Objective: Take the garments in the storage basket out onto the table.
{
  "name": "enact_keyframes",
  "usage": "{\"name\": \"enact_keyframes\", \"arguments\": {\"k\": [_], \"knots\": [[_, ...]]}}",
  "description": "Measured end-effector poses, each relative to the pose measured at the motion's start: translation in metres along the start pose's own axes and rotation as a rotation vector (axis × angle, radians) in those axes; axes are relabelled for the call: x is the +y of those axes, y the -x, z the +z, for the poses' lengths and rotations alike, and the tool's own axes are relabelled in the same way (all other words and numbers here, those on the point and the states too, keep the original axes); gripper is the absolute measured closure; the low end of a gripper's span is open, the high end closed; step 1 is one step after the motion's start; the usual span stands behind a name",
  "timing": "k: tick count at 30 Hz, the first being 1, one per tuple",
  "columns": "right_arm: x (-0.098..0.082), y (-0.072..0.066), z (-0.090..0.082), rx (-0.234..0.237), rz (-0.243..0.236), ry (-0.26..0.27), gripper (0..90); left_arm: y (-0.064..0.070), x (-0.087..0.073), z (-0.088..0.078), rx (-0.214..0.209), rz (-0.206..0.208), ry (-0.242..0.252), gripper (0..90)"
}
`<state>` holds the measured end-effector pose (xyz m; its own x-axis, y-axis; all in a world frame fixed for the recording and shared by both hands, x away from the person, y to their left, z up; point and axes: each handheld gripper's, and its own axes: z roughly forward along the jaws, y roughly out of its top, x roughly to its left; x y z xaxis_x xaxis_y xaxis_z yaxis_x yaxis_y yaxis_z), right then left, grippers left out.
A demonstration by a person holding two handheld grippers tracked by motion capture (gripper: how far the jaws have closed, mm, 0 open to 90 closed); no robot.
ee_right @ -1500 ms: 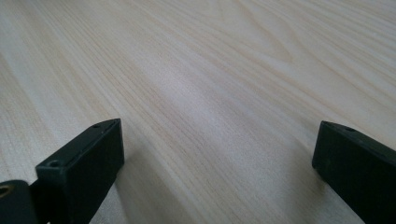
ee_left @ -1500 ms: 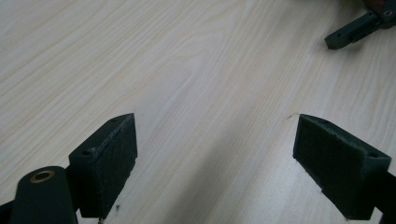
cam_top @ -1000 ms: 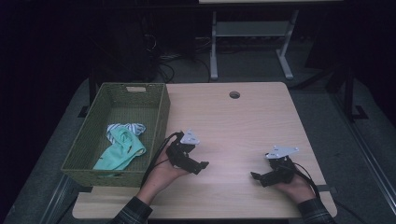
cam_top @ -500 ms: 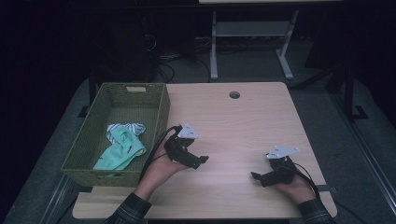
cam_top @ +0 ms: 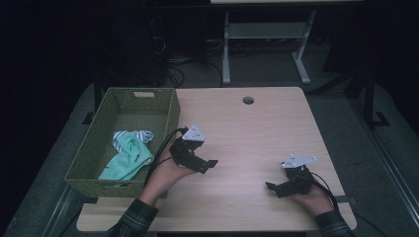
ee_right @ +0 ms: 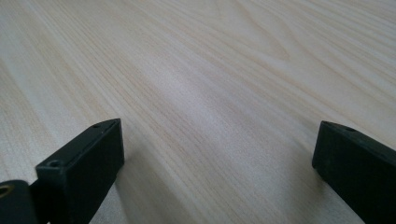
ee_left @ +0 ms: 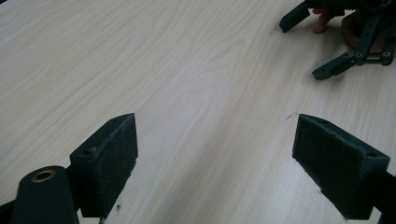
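Observation:
My left gripper [cam_top: 206, 165] hovers over the wooden table [cam_top: 247, 133], just right of a green woven basket [cam_top: 168, 113]. Its jaws stand wide apart and hold nothing [ee_left: 215, 158]. Inside the basket lie a mint green cloth [cam_top: 127, 159] and a striped cloth [cam_top: 141, 135]. My right gripper [cam_top: 274, 188] rests near the table's front right, open and empty [ee_right: 215, 163]. In the left gripper view the right gripper [ee_left: 327, 42] shows at the top right with a fingertip behind it.
A round cable hole [cam_top: 248, 100] sits near the table's far edge. Beyond the table stand a white desk frame [cam_top: 262, 39] and cables on a dark floor. The basket overhangs the table's left side.
My left gripper has shifted slightly toward the far side, away from the person. The right gripper has stayed in place. Both stay open.

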<state>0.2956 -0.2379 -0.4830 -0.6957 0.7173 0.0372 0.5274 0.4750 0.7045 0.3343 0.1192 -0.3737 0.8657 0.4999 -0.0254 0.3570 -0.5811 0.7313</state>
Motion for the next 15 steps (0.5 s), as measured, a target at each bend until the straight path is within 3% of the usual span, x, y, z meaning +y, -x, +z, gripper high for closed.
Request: {"name": "enact_keyframes", "arguments": {"k": [5,15], "knots": [[0.0,0.0,0.0,0.0,0.0,0.0,2.0,-0.003,0.004,-0.007,-0.003,0.008,0.038,13.6],[0.0,0.0,0.0,0.0,0.0,0.0,2.0,-0.012,0.001,-0.019,0.021,0.009,0.049,13.8]]}}
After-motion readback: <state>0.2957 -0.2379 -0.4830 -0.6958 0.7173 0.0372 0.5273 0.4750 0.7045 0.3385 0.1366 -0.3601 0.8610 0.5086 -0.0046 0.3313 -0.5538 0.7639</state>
